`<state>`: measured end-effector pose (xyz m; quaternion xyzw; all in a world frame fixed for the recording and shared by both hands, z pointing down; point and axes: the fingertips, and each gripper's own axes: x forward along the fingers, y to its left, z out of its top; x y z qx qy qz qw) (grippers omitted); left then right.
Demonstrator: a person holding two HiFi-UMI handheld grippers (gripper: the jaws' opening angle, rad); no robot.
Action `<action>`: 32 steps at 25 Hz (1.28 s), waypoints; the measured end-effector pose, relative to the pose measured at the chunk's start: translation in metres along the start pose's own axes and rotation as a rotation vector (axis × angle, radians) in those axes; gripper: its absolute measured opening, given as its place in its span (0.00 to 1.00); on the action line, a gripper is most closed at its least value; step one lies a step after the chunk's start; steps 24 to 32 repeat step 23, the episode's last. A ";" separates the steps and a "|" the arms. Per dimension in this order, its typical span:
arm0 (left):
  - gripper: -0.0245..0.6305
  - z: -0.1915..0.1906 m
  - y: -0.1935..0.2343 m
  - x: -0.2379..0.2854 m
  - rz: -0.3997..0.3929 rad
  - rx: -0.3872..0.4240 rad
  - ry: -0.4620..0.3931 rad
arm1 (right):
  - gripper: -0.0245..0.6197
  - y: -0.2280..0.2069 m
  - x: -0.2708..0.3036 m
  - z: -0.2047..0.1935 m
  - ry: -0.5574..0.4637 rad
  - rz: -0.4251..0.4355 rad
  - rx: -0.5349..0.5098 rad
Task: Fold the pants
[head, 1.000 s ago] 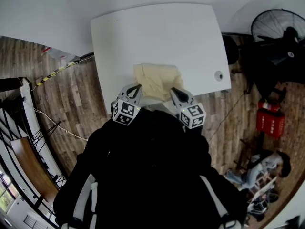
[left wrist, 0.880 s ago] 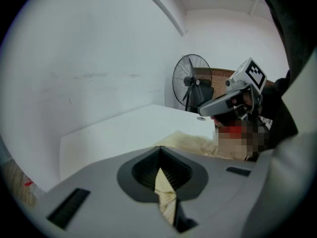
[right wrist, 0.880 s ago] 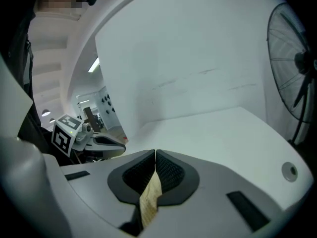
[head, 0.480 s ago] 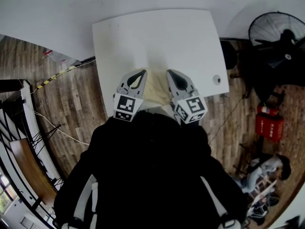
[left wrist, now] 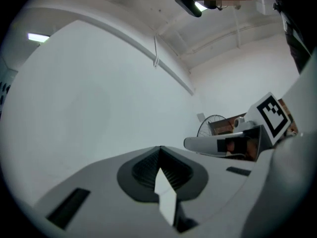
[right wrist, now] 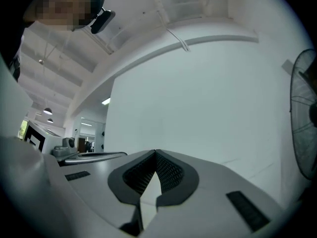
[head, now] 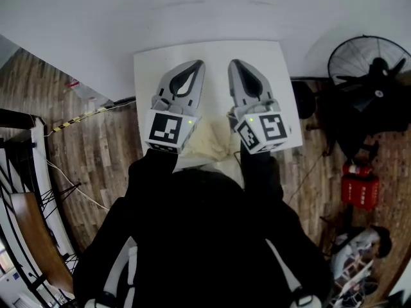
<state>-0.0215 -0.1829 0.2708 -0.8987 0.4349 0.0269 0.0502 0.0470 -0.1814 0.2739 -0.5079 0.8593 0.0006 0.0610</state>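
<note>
The cream pants [head: 210, 140] hang bunched between and under my two grippers, above the near edge of the white table [head: 212, 51]. Both grippers are held high and level, side by side, and loom large in the head view. My left gripper [head: 196, 65] is shut, and in the left gripper view a thin strip of pale cloth [left wrist: 166, 195] is pinched between its jaws. My right gripper [head: 236, 63] is shut too, with a fold of the same cloth [right wrist: 148, 192] caught in its jaws. Most of the pants is hidden behind the grippers and my body.
A standing black fan [head: 369, 69] is right of the table, with a red object [head: 359, 185] on the wood floor below it. A person sits at the lower right [head: 359, 249]. A cable [head: 77, 178] runs across the floor on the left. A white wall lies ahead.
Both grippers have risen from the table's near edge up toward the head camera and levelled out. The pants came up with them, off the table top.
</note>
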 end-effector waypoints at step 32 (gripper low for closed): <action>0.04 0.142 0.039 0.006 0.088 0.021 -0.080 | 0.05 0.002 0.042 0.129 -0.037 -0.100 -0.008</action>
